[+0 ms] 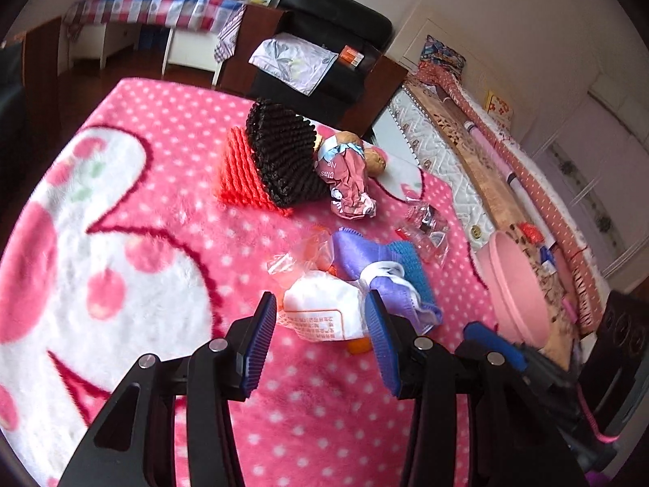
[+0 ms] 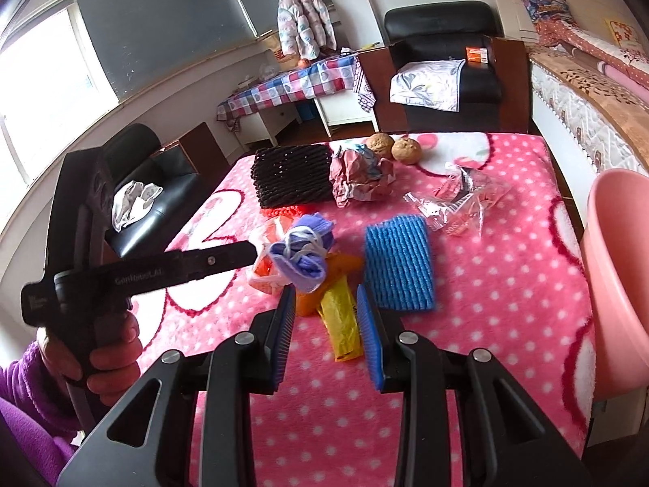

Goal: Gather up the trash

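A pink dotted blanket [image 2: 486, 284] covers the table, and a pink bin [image 2: 616, 284] stands at its right edge, seemingly the place for the trash. Litter lies strewn over the middle: black mesh [image 2: 290, 174] on red mesh [image 1: 239, 174], a crumpled pink wrapper [image 2: 359, 180] beside two walnuts [image 2: 395, 148], clear plastic [image 2: 458, 199], a blue mesh sleeve [image 2: 399, 261], a purple mask [image 2: 302, 249], and a yellow wrapper [image 2: 340, 320]. The step in hand looks like the approach to a pick. The left gripper [image 1: 320, 324] has its fingers apart, straddling a white packet [image 1: 324, 308] without clamping it. The right gripper [image 2: 326, 330] is likewise spread wide, hovering over the yellow wrapper. Next, I judge, each must drop onto its piece, close firmly on the thin, slippery film, then carry it to the bin.
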